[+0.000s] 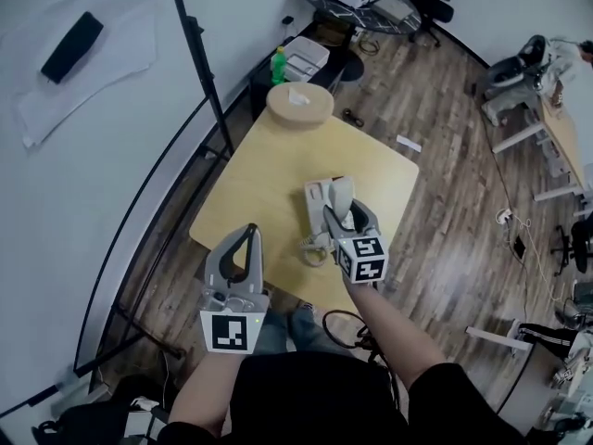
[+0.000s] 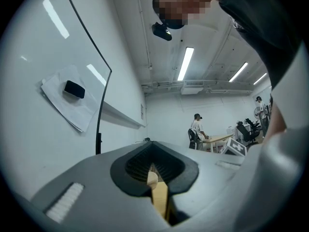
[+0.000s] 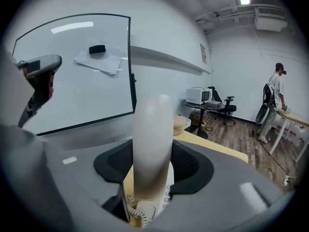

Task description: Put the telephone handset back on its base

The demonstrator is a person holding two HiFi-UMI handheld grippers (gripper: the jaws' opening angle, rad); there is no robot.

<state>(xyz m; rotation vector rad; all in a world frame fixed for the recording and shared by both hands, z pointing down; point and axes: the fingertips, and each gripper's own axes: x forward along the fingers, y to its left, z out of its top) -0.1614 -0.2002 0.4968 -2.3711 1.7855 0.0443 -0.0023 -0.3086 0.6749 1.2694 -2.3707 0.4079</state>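
Step in hand was carry-and-seat, handset not yet down on the cradle; right gripper [image 1: 350,219] was clamped on the handset [image 3: 151,139], jaws wide around its body, handset standing roughly upright between them and poking well past the tips; in the head view it hung over the base [image 1: 317,202], just above it or touching its right side, couldn't tell which; base sat near the middle of the yellow table [image 1: 250,174]; the right gripper view showed its keypad [image 3: 167,193] under the handset and the coiled cord [image 3: 134,215] bunched at the near end; left gripper [image 1: 250,234] was off the near-left table edge, jaws together, nothing between them, well apart from the phone; my read: pickup done, placement pending, so past halfway; next move calls for tipping the handset from upright to flat, lining its length up with the cradle, lowering until both ends seat, then opening the jaws; cord must not end up under the handset or it won't sit flush; base looked light and nothing held it, so a sideways nudge could slide it; left gripper could brace it, but that's a guess
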